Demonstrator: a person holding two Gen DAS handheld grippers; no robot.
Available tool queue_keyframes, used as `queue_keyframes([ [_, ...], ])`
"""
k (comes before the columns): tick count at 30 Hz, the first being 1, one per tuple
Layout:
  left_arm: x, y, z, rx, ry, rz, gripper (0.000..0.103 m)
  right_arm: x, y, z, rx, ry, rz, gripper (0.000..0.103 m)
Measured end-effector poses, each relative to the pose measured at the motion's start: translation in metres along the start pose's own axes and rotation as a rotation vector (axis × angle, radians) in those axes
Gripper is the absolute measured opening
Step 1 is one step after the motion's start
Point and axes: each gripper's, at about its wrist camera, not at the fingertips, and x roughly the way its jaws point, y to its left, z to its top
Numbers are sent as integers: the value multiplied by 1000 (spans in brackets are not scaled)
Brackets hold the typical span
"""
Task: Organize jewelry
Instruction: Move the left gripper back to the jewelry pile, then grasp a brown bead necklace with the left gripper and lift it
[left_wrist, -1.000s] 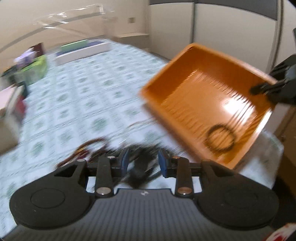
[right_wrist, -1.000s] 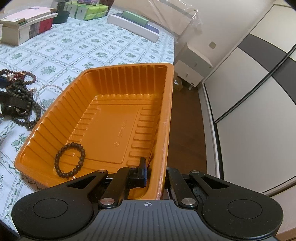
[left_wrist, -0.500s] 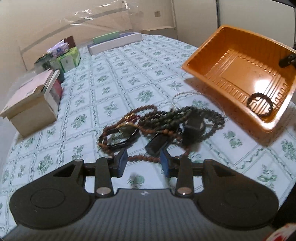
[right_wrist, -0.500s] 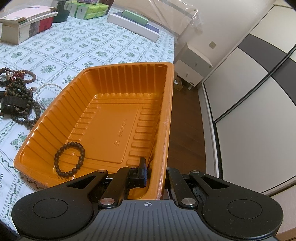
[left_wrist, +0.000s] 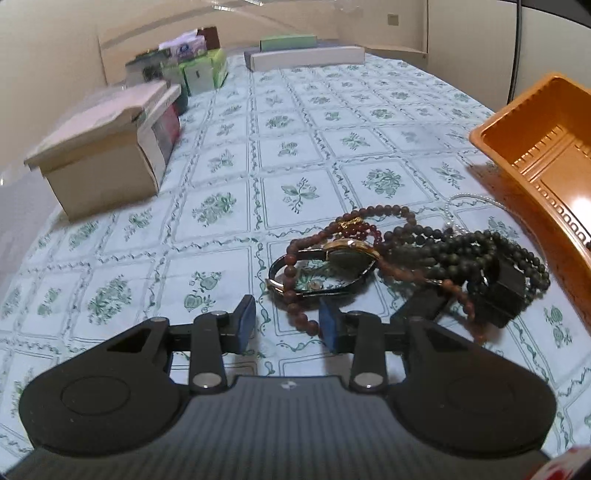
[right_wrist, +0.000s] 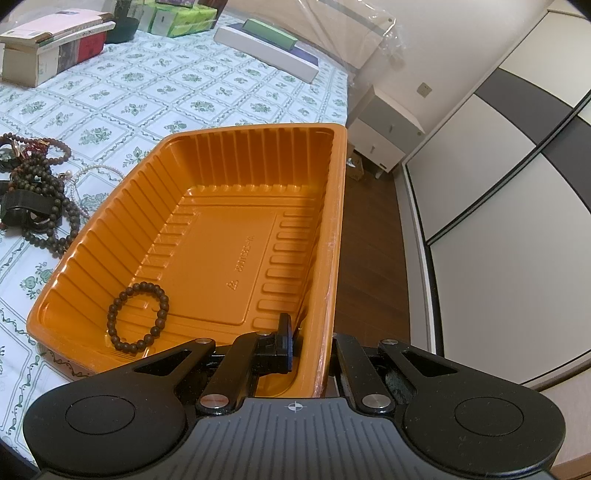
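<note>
Reading the visible writing gives little: a row of embossed characters and a small triangular mark sit on the floor of the ribbed orange plastic tray (right_wrist: 236, 236), too faint to spell out, and the print on the green tissue boxes (left_wrist: 203, 72) at the far left of the floral-patterned tablecloth (left_wrist: 229, 155) is blurred. A beige cardboard box (left_wrist: 99, 166) with a loose lid stands at the left edge.

The left gripper (left_wrist: 287, 325) hangs low over the cloth with its blue-padded jaws apart and nothing between them. Just ahead lies the tangled jewelry pile: a reddish-brown bead strand (left_wrist: 295, 291) reaching toward the gap, a gold-rimmed wristwatch with a dark strap (left_wrist: 347, 258) on top of it, then dark green-black bead strands (left_wrist: 461, 247) wound around a black blocky clasp (left_wrist: 506, 291), and a thin pearl-like chain (left_wrist: 469, 199) by the tray's corner. Half a second ago this gripper was higher and farther back; now it is closer to the pile, and only the tray's left end shows.

The right gripper (right_wrist: 310, 343) is clamped on the tray's near right wall, one finger inside and one outside, as before. A small dark beaded bracelet (right_wrist: 137, 317) lies on the tray floor near the front left corner, unmoved.
</note>
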Motion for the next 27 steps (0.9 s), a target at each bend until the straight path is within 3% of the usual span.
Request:
queue_keyframes([
  [3, 3, 2, 1, 0, 15, -25, 8, 1, -1, 0, 1, 1, 0, 4],
  [4, 1, 2, 1, 15, 12, -22, 6, 1, -1, 0, 1, 1, 0, 4],
  [10, -25, 9, 16, 57, -49, -7, 6, 0, -1, 0, -1, 0, -1, 4],
  [27, -115, 17, 121, 161, -309, -83, 6, 0, -1, 1, 0, -4, -2, 4],
])
